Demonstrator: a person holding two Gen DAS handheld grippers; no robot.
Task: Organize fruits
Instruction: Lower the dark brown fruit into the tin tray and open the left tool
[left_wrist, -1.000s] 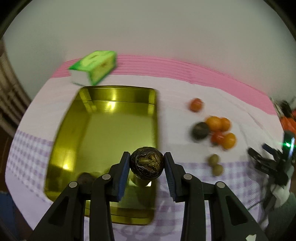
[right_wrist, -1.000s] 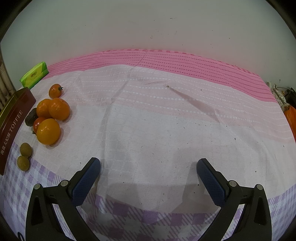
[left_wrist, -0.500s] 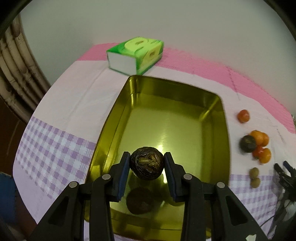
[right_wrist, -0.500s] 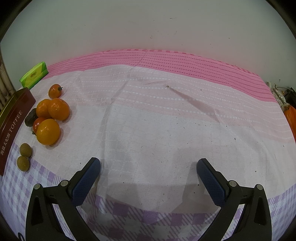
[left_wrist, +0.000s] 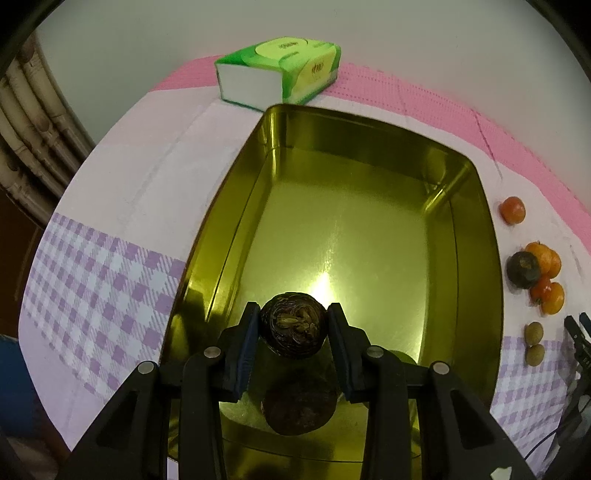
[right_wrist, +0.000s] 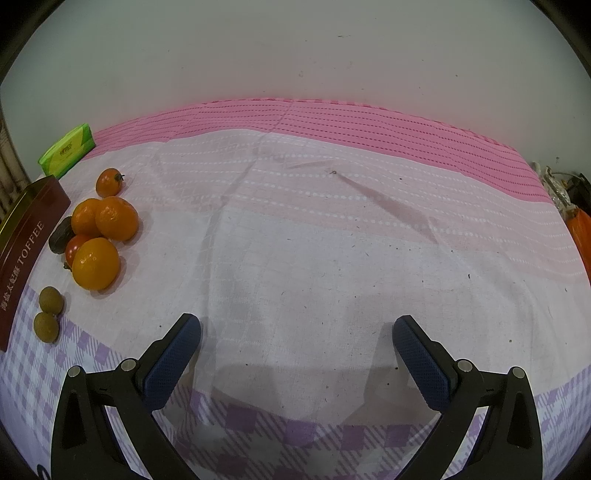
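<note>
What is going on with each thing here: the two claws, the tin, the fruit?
Left gripper: shut on the dark fruit, over the tin.
Right gripper: open, holding nothing.
Gold tin: open, lidless.
Oranges and tomatoes: loose on the cloth beside the tin.
Tissue pack: lying flat behind the tin.

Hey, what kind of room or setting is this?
Likely a home table against a plain wall: a pink checked tablecloth, a green tissue pack, and loose fruit beside a gold toffee tin.

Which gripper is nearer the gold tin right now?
Left. The left gripper hangs over the gold tin, shut on a dark round fruit. The right gripper sits open over bare cloth, well off to the tin's side.
</note>
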